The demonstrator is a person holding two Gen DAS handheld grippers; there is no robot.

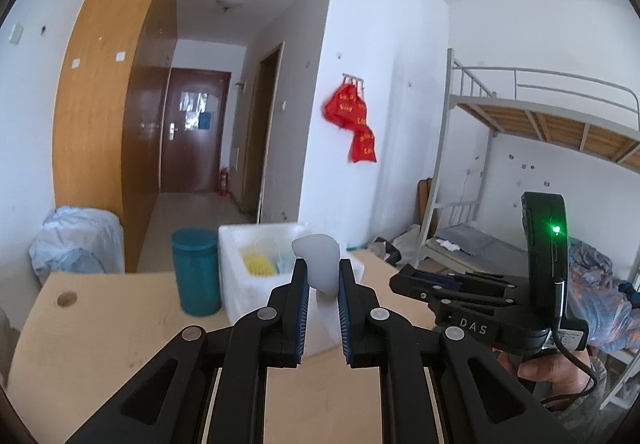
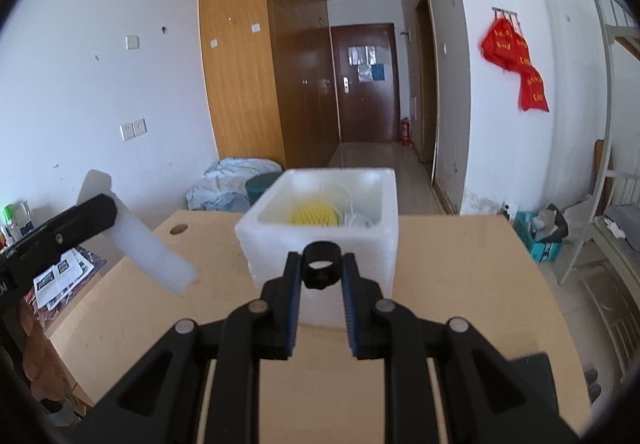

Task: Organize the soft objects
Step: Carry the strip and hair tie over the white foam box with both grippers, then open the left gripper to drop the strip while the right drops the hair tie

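At the far left edge of the desk (image 1: pixel 100 324) stands a teal can (image 1: pixel 196 270), just beside the white foam box (image 2: pixel 320 204), which sits near the middle of the far edge. Inside the box lie a yellow bumpy ball (image 2: pixel 314 214) and some pale soft things I cannot name. The left gripper (image 1: pixel 323 276) is closed on a white foam stick (image 1: pixel 320 264); in the right wrist view the stick (image 2: pixel 152 248) pokes out of it, tilted, in the air over the left side of the desk, left of the box. The stick looks very light and squashy, so a soft squeeze near its middle should be enough; a hard squeeze could dent it or snap it. To the right, the right gripper (image 2: pixel 320 270) is closed on a small black ring (image 2: pixel 321 264), held up in the air in front of the box's near wall. The ring looks like a stretchy band, light and bendy, and it could slip out or flip if the hold is only on its thin edge. Pinching it across both sides, as it is now, seems best. Both things seem ready to go into the box. A hand (image 1: pixel 548 364) holds the right gripper.
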